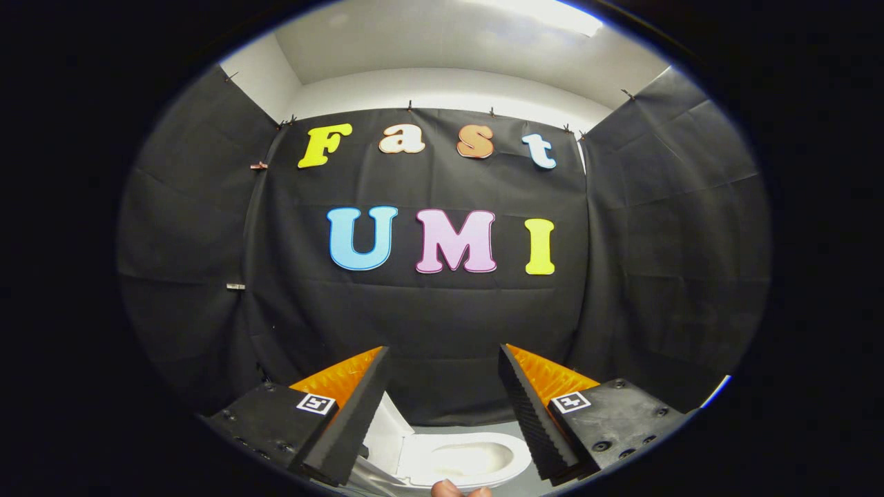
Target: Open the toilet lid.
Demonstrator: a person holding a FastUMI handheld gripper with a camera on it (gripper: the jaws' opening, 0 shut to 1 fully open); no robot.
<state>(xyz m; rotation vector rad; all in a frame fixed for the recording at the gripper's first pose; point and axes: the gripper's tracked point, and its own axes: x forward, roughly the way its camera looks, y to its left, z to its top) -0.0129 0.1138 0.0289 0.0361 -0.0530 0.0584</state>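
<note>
My gripper (pixel 444 359) hangs with its fingers spread wide and nothing between them, aimed at the booth's black cloth wall (pixel 442 317). Below and between the fingers sits the white toilet (pixel 469 462), its bowl showing and its lid (pixel 383 431) standing up at the left side (tilted back). A fingertip of a hand (pixel 459 490) pokes in nearest me.

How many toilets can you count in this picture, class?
1. The toilet sits low between the open gripper fingers, beyond them, before the black cloth wall; its bowl shows. Its lower part is hidden.
</note>
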